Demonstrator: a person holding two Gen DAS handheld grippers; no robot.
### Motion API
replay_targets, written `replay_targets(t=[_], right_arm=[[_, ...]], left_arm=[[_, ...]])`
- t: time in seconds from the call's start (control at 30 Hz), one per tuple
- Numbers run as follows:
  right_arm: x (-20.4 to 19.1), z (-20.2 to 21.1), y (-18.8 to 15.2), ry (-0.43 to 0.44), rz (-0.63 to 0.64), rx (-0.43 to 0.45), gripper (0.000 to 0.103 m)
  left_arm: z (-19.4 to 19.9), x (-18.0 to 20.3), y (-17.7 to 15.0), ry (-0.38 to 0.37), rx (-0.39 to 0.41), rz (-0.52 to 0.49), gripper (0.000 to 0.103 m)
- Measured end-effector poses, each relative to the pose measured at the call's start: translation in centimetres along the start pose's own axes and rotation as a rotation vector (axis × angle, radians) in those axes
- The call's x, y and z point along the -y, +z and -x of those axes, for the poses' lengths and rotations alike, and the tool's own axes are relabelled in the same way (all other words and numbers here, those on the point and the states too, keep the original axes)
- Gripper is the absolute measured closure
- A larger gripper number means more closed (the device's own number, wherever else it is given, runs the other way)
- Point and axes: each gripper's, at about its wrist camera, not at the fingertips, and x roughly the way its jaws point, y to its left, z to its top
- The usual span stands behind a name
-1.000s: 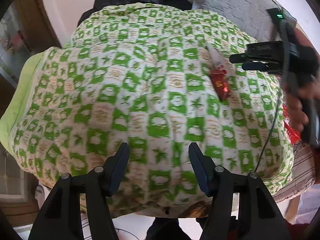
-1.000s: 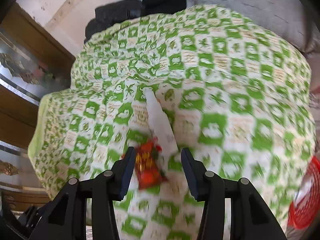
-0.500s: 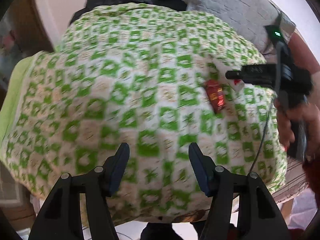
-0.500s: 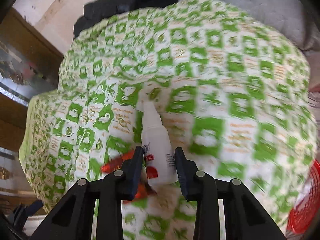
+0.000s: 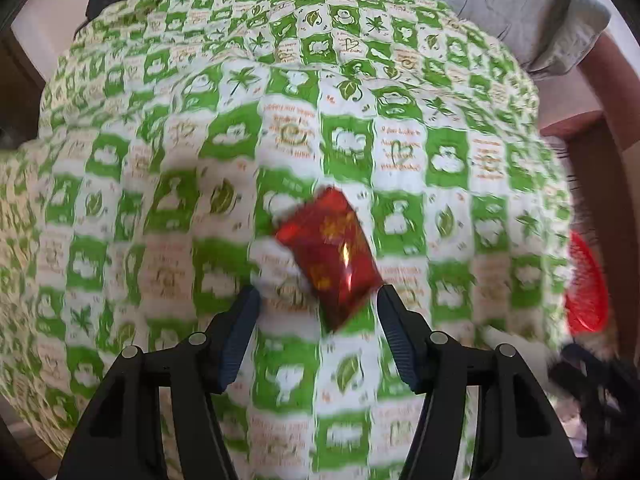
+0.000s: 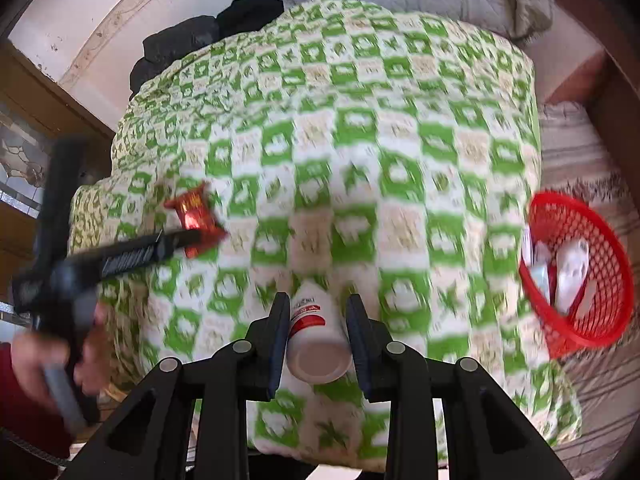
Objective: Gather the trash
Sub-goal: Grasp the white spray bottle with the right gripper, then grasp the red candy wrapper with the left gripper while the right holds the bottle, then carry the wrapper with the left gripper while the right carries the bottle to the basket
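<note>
- Right gripper (image 6: 318, 312) clamped on white bottle (image 6: 316, 336), lifted off green checked blanket (image 6: 360, 160); red basket (image 6: 580, 276) sits at blanket's right edge. Carry over the rim before releasing.
- Left gripper (image 5: 318, 304) wide open, red wrapper (image 5: 330, 254) on blanket just ahead of its tips. Centre, press down, then close.

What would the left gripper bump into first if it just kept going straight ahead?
Most likely the red wrapper, lying on the green checked blanket just ahead of the open left gripper. Depth is hard to judge here.
</note>
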Motion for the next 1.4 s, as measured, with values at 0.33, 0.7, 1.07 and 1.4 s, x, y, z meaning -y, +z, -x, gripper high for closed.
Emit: replay_targets(t=[0.33,0.7,1.07,1.4], right_arm=[[0.7,-1.3,-3.8,-0.004,0.017,-0.071,0.072],[-0.6,-3.4,-3.4,-0.02,0.026,-0.132,0.07],[-1.1,-0.2,-3.7,0.07,-0.045,-0.045,0.071],[-0.9,4.4,-3.8,0.076,-0.043,0.065,0.071]], left_arm=[[-1.1,3.0,0.4,0.142,0.077,-0.143,0.053],[2.6,1.4,-4.4,-0.021,0.104,-0.138,0.072],[7.4,-0.6,-8.6,-0.096,0.141,-0.093,0.072],[11.7,3.0,-8.9,-0.001,0.246,-0.19,0.072]])
